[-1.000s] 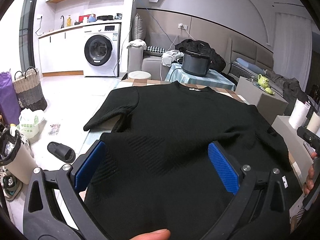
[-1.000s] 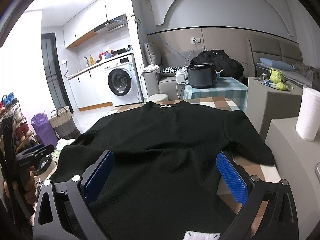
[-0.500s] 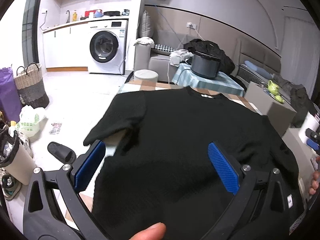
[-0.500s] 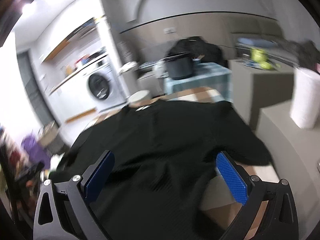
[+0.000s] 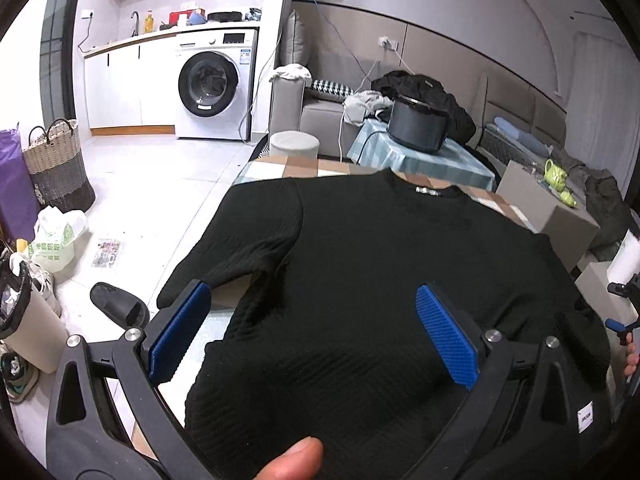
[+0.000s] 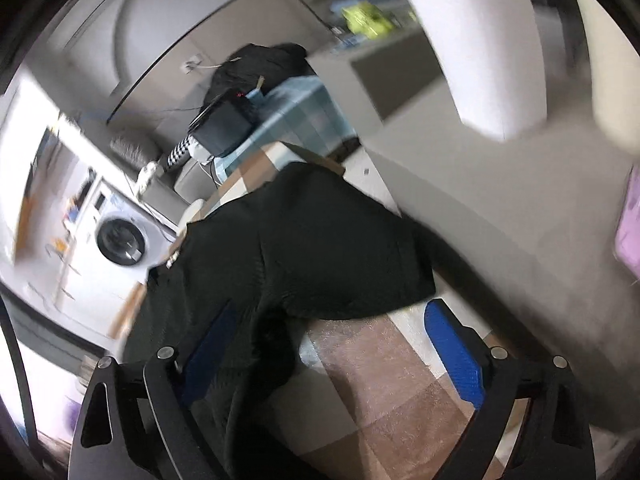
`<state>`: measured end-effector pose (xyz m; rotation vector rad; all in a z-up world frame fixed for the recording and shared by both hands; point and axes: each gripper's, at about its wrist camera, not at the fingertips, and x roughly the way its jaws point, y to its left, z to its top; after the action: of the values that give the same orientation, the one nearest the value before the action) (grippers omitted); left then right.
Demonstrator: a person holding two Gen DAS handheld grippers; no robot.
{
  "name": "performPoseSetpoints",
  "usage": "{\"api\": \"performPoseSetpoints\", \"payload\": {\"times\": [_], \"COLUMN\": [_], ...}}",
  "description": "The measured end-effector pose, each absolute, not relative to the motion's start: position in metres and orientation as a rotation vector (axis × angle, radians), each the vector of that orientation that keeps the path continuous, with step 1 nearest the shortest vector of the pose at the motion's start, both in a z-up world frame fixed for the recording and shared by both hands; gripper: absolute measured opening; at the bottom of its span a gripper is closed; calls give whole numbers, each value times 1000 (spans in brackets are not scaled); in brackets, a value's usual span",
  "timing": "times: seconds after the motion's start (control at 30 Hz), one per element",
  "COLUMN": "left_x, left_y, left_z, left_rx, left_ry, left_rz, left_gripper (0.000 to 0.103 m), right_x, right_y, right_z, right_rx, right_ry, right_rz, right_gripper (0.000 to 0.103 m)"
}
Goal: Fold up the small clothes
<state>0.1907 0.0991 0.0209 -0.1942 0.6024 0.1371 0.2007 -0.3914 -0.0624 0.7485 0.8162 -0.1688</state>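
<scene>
Across the centre of both frames the black top [image 5: 360, 280] lies flat on the counter [image 6: 380, 392]. Both grippers, left [image 5: 312, 336] and right [image 6: 344, 356], have jaws wide, empty. A hasty sleeve grab could bunch it.

A black top [image 5: 380, 280] lies spread flat on a checked table [image 5: 304, 166], collar at the far end, its left sleeve [image 5: 240, 248] hanging over the table's left edge. The left tool [image 5: 312, 332] hovers above the top's lower half, its blue pads [image 5: 446, 334] wide apart and gripping nothing. A thumb tip [image 5: 294, 460] shows at the bottom edge. On the floor to the left lie a black slipper [image 5: 118, 304] and a woven basket [image 5: 58, 168].
</scene>
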Motion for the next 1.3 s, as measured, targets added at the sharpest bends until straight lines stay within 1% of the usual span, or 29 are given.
{"api": "performPoseSetpoints", "payload": {"times": [0.13,0.27,0.33,0.37,0.4,0.43,0.47,0.5,0.53,0.6,0.67,0.77,0.87,0.93,1.0,1.07,1.1,1.2,1.27,1.3], "left_x": [200,209,212,213,214,213,213,212,212,211,210,210,209,209,209,207,206,204,203,202], "left_y": [96,96,99,100,101,102,102,102,103,104,104,106,109,110,109,111,113,120,124,127], "left_z": [11,1,-4,-5,-7,-8,-9,-9,-9,-11,-12,-16,-19,-18,-17,-17,-17,-17,-18,-18], "left_rx": [-179,-176,-195,-195,-190,-183,-177,-177,-181,-181,-180,-191,-195,-195,-190,-177,-170,-188,-194,-196], "left_ry": [622,639,652,656,656,651,647,645,644,643,642,648,651,651,648,635,628,627,632,631], "left_rz": [130,132,121,123,127,132,139,142,139,133,141,135,129,131,132,150,162,180,191,197], "left_gripper": [102,102,102,102,102,102,102,102,102,102,102,102,102,102,102,102,102,102,102,102], "right_x": [204,211,221,224,231,237,242,250,256,263,265,268,280,290,305,314,318,316,313,310], "right_y": [-410,-410,-409,-407,-407,-406,-405,-404,-403,-401,-398,-393,-378,-355,-316,-276,-247,-204,-199,-203], "right_z": [-86,-90,-90,-88,-87,-89,-89,-89,-89,-90,-89,-78,-48,-19,1,2,-3,-22,-35,-38], "right_rx": [886,868,868,857,834,824,822,807,793,765,745,692,632,593,557,507,449,322,293,284], "right_ry": [876,893,897,899,906,909,913,922,929,947,940,899,780,660,625,668,726,810,863,876], "right_rz": [-176,-183,-192,-209,-236,-253,-259,-274,-293,-338,-355,-386,-340,-209,9,199,297,382,372,343], "right_gripper": [89,89,82,77,67,63,56,47,42,22,13,12,10,10,8,7,7,7,8,12]}}
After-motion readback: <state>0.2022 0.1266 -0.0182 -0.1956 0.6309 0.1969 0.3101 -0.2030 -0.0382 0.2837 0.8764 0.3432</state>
